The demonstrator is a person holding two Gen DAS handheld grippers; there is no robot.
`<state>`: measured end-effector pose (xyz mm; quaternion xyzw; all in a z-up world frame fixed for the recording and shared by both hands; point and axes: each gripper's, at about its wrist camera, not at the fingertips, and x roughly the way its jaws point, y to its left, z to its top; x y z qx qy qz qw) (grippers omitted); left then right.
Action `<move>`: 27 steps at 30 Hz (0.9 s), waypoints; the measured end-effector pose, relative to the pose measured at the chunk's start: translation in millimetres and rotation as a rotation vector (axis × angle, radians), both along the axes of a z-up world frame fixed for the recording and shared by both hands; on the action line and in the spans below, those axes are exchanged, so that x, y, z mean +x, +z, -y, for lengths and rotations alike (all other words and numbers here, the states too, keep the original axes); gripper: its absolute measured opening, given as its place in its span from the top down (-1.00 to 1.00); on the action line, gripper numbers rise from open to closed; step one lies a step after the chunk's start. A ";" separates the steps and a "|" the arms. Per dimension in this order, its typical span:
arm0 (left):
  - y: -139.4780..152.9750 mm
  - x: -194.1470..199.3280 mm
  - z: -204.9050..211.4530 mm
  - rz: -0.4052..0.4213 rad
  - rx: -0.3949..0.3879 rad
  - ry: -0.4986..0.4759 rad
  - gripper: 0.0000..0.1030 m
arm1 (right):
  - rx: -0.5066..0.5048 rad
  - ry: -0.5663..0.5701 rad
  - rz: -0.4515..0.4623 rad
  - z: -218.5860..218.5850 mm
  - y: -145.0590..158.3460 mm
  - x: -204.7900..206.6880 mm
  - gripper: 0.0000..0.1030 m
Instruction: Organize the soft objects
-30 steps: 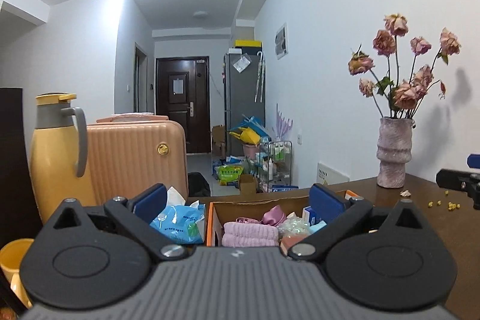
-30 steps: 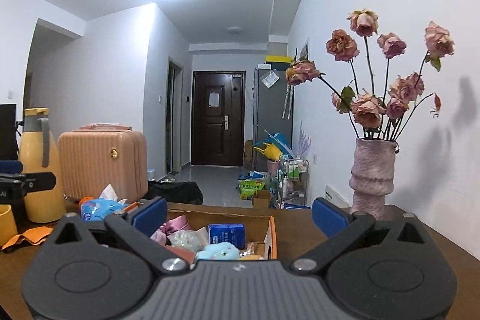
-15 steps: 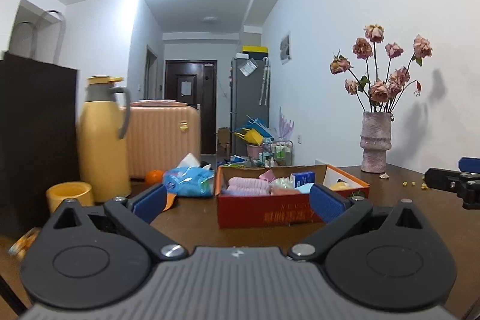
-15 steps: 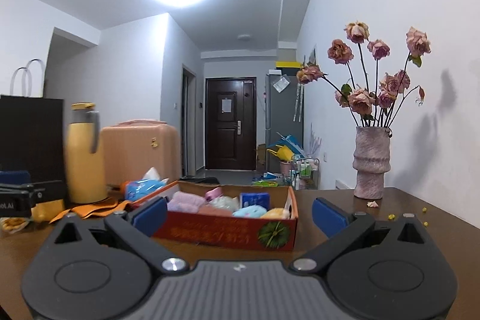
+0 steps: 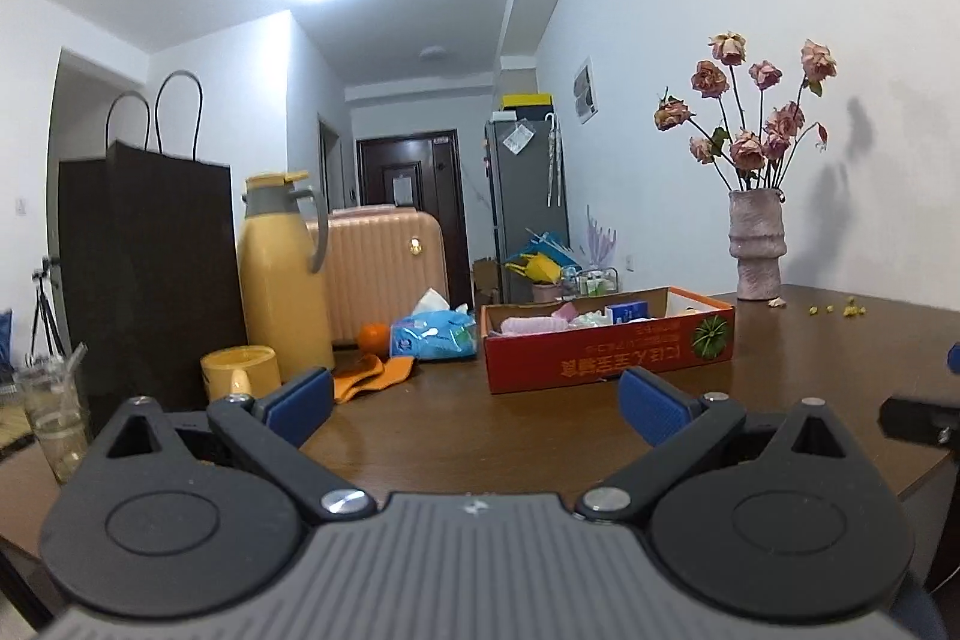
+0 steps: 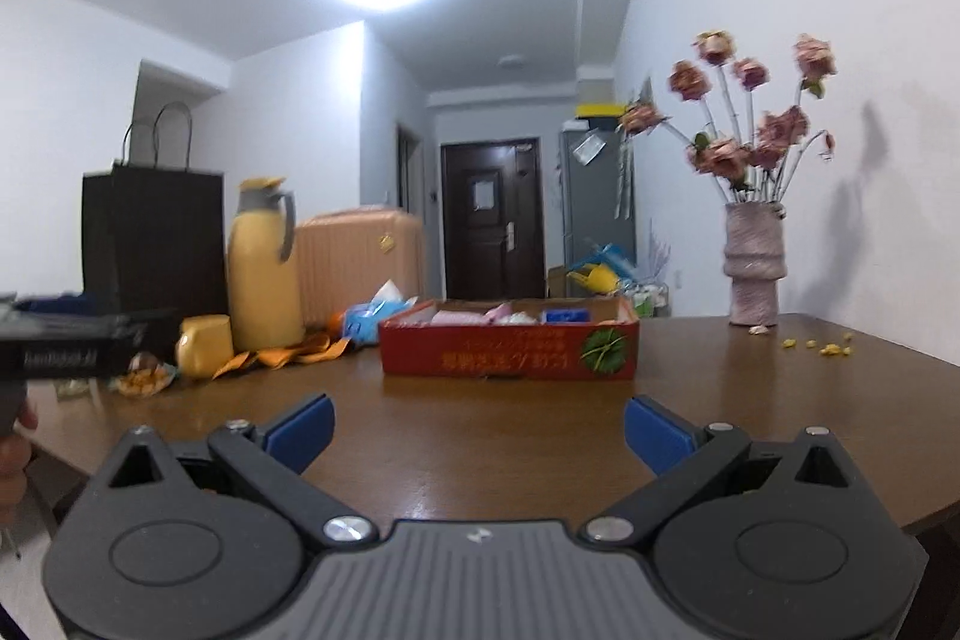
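Left wrist: left gripper (image 5: 474, 403) spread wide, empty, low over table (image 5: 540, 436). Red box (image 5: 609, 346) of soft stuff at 12 o'clock, well apart.

Right wrist: right gripper (image 6: 477, 427) also gaping, empty. Box (image 6: 510, 346) at 12. Tip: approach level, pinch one soft item gently.

The table (image 5: 540, 436) is dark, glossy wood. The box (image 5: 606, 358) is matt red cardboard. The vase (image 5: 755, 244) looks rough, the jug (image 5: 282, 274) smooth plastic, the bag (image 5: 144, 274) matt paper, the cup (image 5: 54, 412) clear plastic.
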<state>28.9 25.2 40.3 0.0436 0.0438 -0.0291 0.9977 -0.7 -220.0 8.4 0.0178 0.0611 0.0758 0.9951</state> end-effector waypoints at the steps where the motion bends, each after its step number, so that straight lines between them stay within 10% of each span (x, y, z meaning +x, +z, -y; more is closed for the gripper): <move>1: -0.3 0.1 -0.2 -0.008 -0.009 -0.007 -1.00 | 0.002 -0.002 0.008 -1.6 0.2 -2.0 -1.00; 27: -7.4 2.6 -4.4 -0.050 -0.034 -0.043 -1.00 | 0.009 -0.016 0.038 1.7 0.6 -1.9 -1.00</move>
